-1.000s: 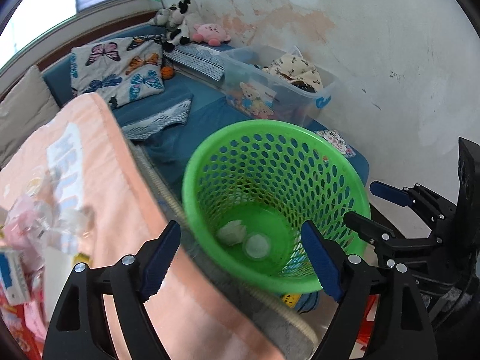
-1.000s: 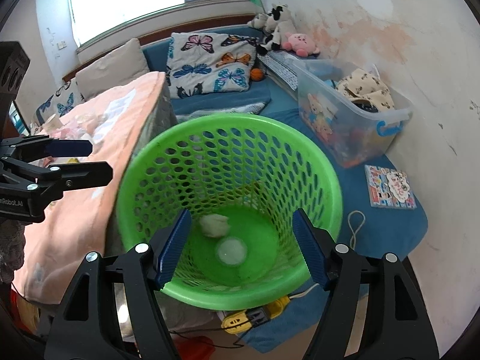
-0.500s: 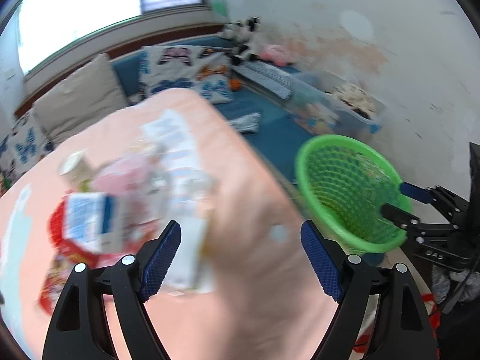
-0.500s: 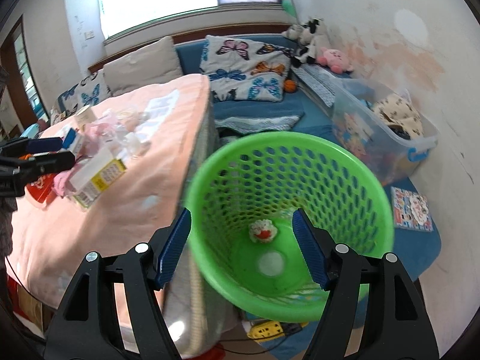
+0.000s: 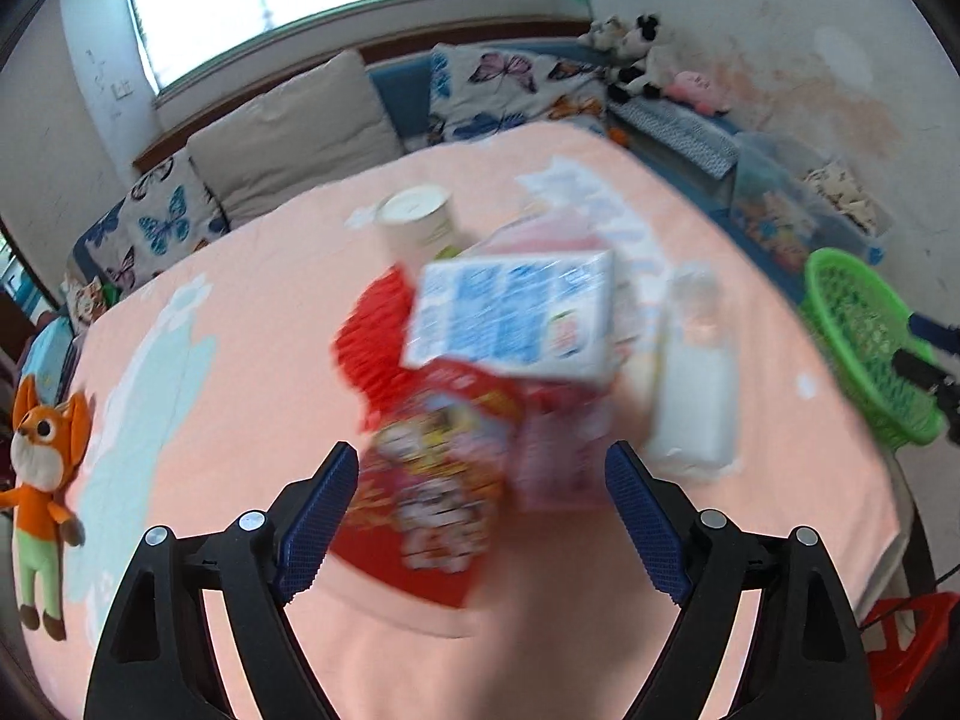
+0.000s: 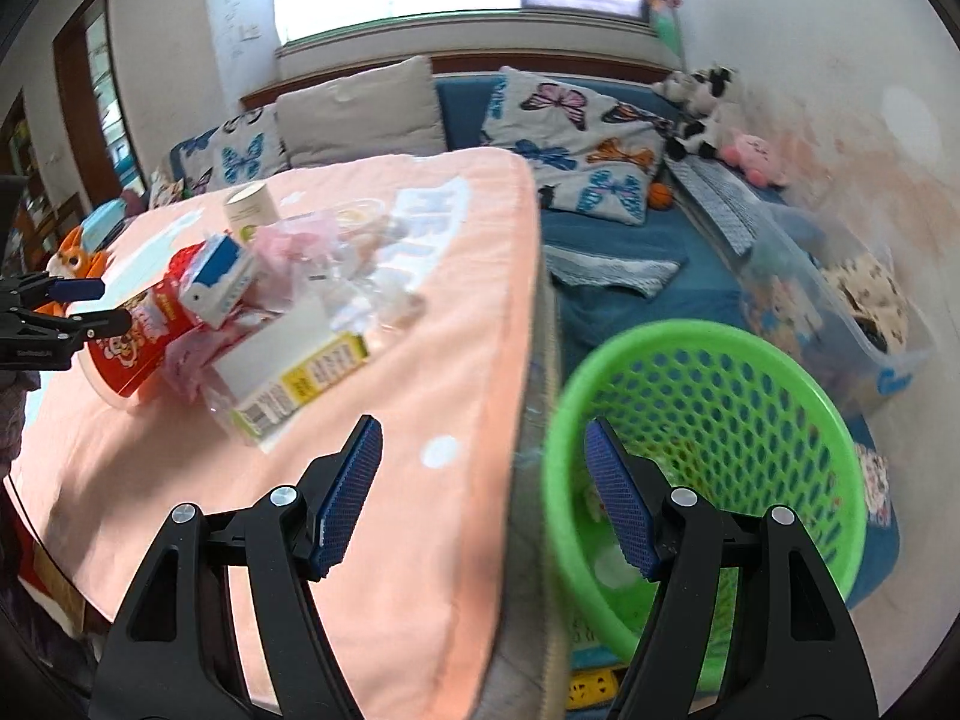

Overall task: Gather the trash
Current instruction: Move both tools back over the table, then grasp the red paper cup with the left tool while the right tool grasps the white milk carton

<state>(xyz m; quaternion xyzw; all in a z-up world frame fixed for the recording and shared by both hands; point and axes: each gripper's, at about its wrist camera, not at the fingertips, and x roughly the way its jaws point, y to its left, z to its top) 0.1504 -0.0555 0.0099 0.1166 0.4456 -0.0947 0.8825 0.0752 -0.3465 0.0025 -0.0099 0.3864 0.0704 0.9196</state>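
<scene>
Both my grippers have swung away from the green basket [image 6: 708, 468] toward the peach-covered table [image 6: 420, 408]. Ahead of my left gripper [image 5: 483, 510], spread wide and empty, lies the trash pile [image 5: 498, 372], its blue-and-white carton [image 5: 510, 318] topmost. My right gripper [image 6: 483, 492] gapes empty too, basket beside it for dropping.

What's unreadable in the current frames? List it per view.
- Left wrist view: motion blur smears the blue-and-white carton and the red snack bag; print illegible.
- Left wrist view: the green basket sits at the frame edge; its inside is not visible.
- Right wrist view: the right gripper covers part of the basket floor; the pale items there are blurred, identity unclear.
- Right wrist view: the left gripper is cut by the frame edge.
</scene>
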